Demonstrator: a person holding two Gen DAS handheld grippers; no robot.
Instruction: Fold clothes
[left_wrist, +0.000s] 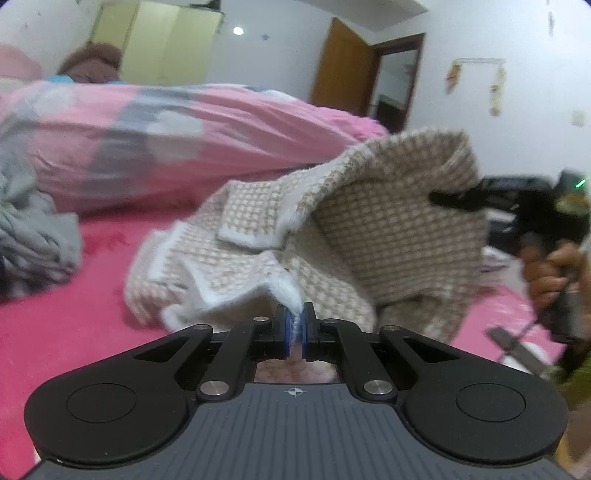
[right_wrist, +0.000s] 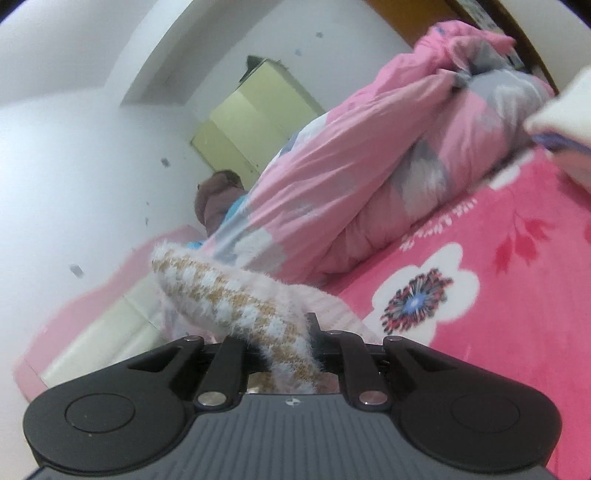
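Observation:
A beige-and-white checked knit garment (left_wrist: 332, 229) with fuzzy white edging hangs bunched above the pink bed. My left gripper (left_wrist: 294, 325) is shut on its white hem, the blue pads pinching the fabric. At the right of the left wrist view, the right gripper (left_wrist: 454, 199) is held by a hand (left_wrist: 546, 273) against the garment's far side. In the right wrist view, a fold of the same garment (right_wrist: 229, 295) drapes over my right gripper (right_wrist: 291, 343), which is shut on it; the fabric hides the fingertips.
A pink bedsheet (right_wrist: 498, 314) with flower prints covers the bed. A rolled pink-and-grey quilt (left_wrist: 166, 129) lies along the back. A grey garment (left_wrist: 33, 236) is heaped at the left. A wardrobe (left_wrist: 159, 40) and a wooden door (left_wrist: 343, 66) stand behind.

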